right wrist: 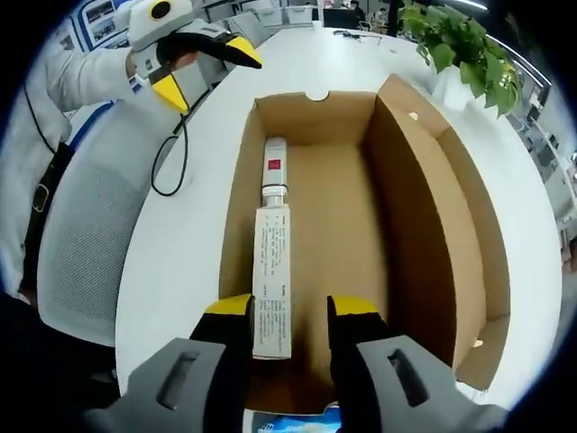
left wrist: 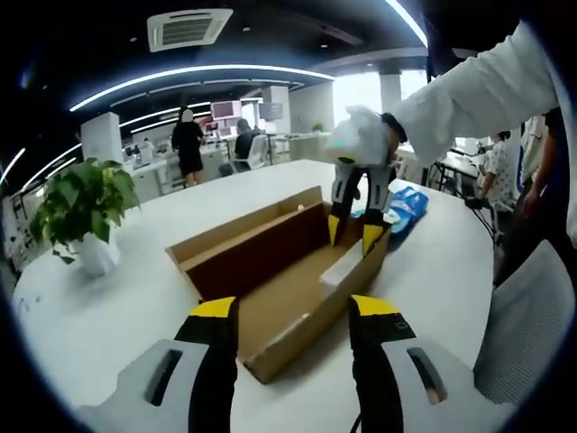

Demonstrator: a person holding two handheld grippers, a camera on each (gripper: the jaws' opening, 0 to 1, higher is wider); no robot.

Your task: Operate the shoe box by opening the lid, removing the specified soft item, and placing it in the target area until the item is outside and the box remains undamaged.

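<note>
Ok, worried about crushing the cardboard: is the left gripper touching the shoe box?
Apart. In the right gripper view, the left gripper sits off to the side of the shoe box, with bare table between them.

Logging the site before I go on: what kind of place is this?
Probably an open-plan office: a long white table, rows of desks with people behind it, a ceiling air-conditioning vent, and a potted green plant.

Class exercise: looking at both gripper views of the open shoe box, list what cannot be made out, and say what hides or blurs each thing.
- Print on the white tube: too small, right gripper view.
- Blue packet: partly hidden behind the right gripper, left gripper view; cut off by the bottom edge, right gripper view.
- Box inner near wall: hidden by its own rim, left gripper view.
</note>
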